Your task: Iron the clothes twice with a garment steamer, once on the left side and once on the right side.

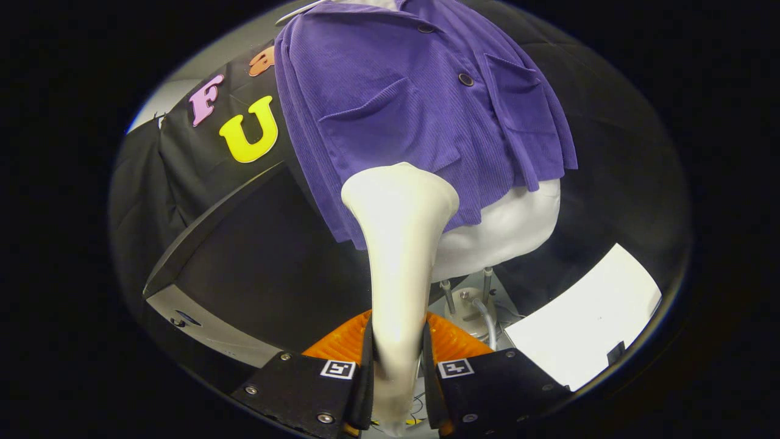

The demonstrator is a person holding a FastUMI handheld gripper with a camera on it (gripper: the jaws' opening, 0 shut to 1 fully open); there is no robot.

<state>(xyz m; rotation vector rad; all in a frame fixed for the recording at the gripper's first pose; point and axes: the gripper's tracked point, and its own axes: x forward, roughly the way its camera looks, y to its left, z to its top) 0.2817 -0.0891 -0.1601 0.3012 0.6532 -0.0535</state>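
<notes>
Gripper view | gripper point(397, 366) clamps cream steamer point(399, 244) | flared head against purple corduroy jacket point(414, 103)

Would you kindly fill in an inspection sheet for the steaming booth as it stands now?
Surface: white sheet lying right of the stand.
Job's things: cream steamer head held between the fingers, its wide end at the hem of the purple shirt on a white dress form.
Clutter: dark monitor left of the form.
Gripper: shut on the steamer handle.
Cables: grey hose at the stand base.
Surroundings: black cloth wall.
</notes>
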